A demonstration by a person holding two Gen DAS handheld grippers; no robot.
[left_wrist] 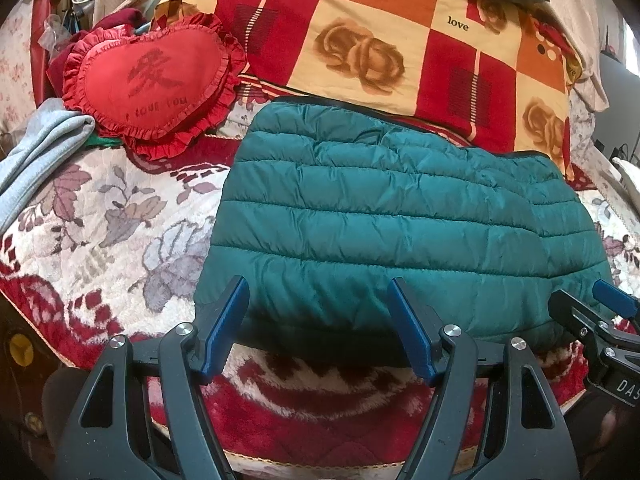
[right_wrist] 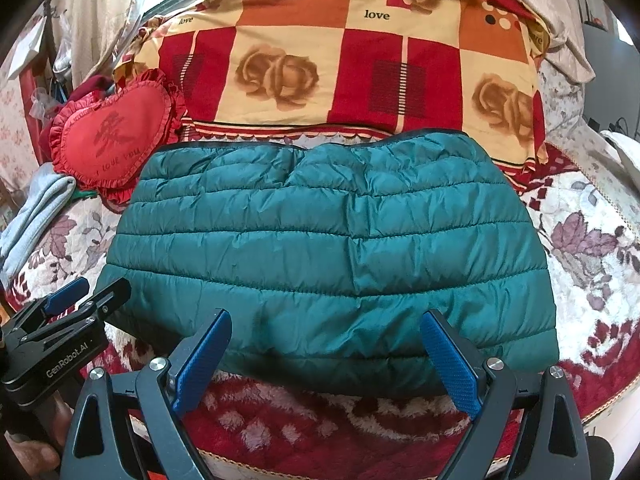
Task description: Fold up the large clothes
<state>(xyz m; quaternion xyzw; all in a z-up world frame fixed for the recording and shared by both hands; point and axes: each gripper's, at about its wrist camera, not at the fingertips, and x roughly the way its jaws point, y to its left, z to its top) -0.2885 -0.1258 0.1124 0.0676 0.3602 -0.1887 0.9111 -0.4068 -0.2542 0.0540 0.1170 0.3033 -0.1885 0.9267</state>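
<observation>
Grippers poised side by side over the near edge of a bed, both angled downward toward a teal quilted puffer jacket [left_wrist: 400,232] folded into a compact rectangle. Left gripper [left_wrist: 318,304], its blue-padded jaws spread wide, hovers above the jacket's near left part with nothing between the pads; whether its tips brush the fabric cannot be told. Right gripper [right_wrist: 326,340] stands likewise wide open over the near middle of the jacket, empty. In the right wrist view the left gripper [right_wrist: 80,296] appears at the lower left, just beside the jacket's left near corner, with part of a hand [right_wrist: 36,440] gripping its handle below. In the left wrist view the right gripper [left_wrist: 600,304] shows at the far right edge.

The jacket lies flat on a fleecy red-and-cream floral bedspread [left_wrist: 100,220], its near hem close to the bed's front edge, its far edge touching a red, orange and cream checked quilt printed with roses [left_wrist: 360,52]. Toward the far left corner rests a red frilled heart-shaped cushion [left_wrist: 152,76], with a folded grey garment [left_wrist: 40,148] just beside it at the left edge.
</observation>
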